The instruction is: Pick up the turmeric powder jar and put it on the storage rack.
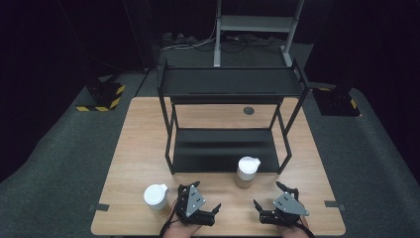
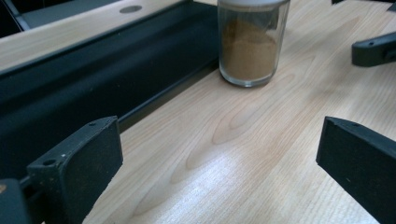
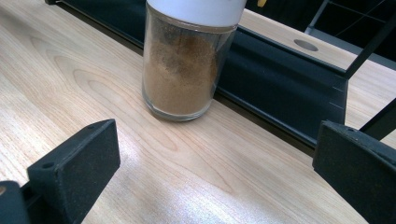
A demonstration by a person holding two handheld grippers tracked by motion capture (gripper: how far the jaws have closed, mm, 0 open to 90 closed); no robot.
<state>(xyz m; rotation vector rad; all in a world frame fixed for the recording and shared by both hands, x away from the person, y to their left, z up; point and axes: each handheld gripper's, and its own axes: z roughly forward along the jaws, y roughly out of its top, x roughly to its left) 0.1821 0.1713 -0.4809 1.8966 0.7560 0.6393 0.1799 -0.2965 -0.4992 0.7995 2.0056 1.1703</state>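
1. Black and spread wide, the left tongs (image 1: 205, 201) rest low over the near edge of the counter (image 1: 138, 144), released, with nothing but bare wood between their jaws.
2. The right tongs (image 1: 275, 201) sit the same way a little to the right, jaws parted and empty, the person's hand at the bottom edge of the high view.
3. Both gripper views look along open jaws toward one spice jar (image 1: 246, 172), a clear glass jar of brown powder with a white cap. It stands upright on the wood, just in front of the black shelf rack (image 1: 225, 148), close to the rack's lower tray but not on it.
4. From the left gripper view this jar (image 2: 250, 44) lies ahead and to the right; from the right gripper view it (image 3: 184, 70) lies ahead and slightly left, nearer to that pair.
5. A second jar (image 1: 156, 197) with a white cap stands just left of the left tongs, near but apart.
6. The rack's lower tray and upper shelf (image 1: 230, 82) look bare.
7. By my reading, the work has barely begun: neither jar is gripped or shelved, so what remains is approaching, closing on a jar, lifting it, and placing it on the rack, likely for both jars.
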